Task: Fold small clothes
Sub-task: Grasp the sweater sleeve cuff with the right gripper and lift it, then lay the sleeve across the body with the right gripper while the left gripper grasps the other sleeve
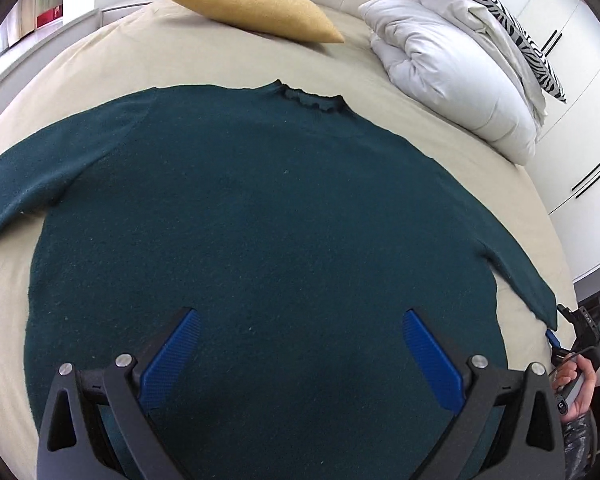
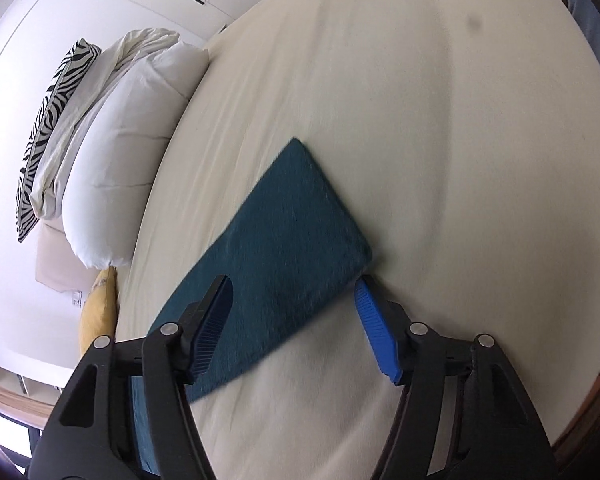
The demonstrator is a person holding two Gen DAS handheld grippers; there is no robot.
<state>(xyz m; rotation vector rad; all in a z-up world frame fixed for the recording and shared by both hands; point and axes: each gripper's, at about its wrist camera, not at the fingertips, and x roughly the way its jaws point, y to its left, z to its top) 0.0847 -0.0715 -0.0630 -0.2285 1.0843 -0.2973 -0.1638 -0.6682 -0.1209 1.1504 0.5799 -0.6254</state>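
Cream sheet covers the bed [image 1: 228, 64], smooth with faint creases, and it fills most of both views. White walls and white cupboard doors [image 1: 580, 80] with thin dark handles stand past the far edge; a shelf with red and green items shows at the upper left of the left view. A dark wooden edge borders the bed at the bottom right of the right view.

On the sheet lies the teal sweater [image 1: 260, 216], spread flat with its ruffled collar toward the headboard and both sleeves stretched out to the sides. Its right sleeve [image 2: 284, 236] lies flat on the bed, the cuff end pointing away in the right view.

A folded white duvet [image 1: 452, 72] sits at the head of the bed, with a zebra pillow [image 1: 496, 12] propped behind it. A yellow cushion [image 1: 256, 10] lies near the headboard, apart from the sweater.

The left gripper [image 1: 300, 320] hangs above the sweater's lower body, fingers spread wide, holding nothing. The right gripper [image 2: 296, 288] sits low at the sleeve, also spread wide, one finger over the sleeve and the other on the sheet beside its edge.
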